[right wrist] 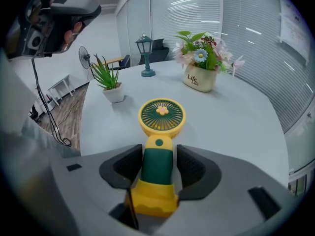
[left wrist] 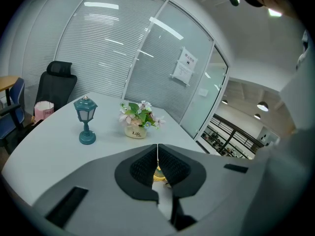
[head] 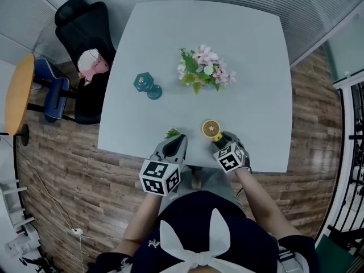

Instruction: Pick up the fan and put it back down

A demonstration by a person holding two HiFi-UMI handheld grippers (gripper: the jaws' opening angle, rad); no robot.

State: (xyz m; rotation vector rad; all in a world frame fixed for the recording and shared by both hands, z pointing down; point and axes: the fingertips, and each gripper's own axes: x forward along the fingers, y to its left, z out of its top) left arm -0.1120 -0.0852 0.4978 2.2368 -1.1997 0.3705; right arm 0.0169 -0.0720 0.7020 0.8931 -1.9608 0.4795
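Right claw: held wide; fan handle flanked, pads clear of it.
Left claw: closed on nothing.
Surroundings: plant left of the former, lantern ahead, flowers right.

Pale grey table on a wood-plank floor; black office chair at its far left; blue chair by a round wooden table further left; glass walls with blinds beyond.
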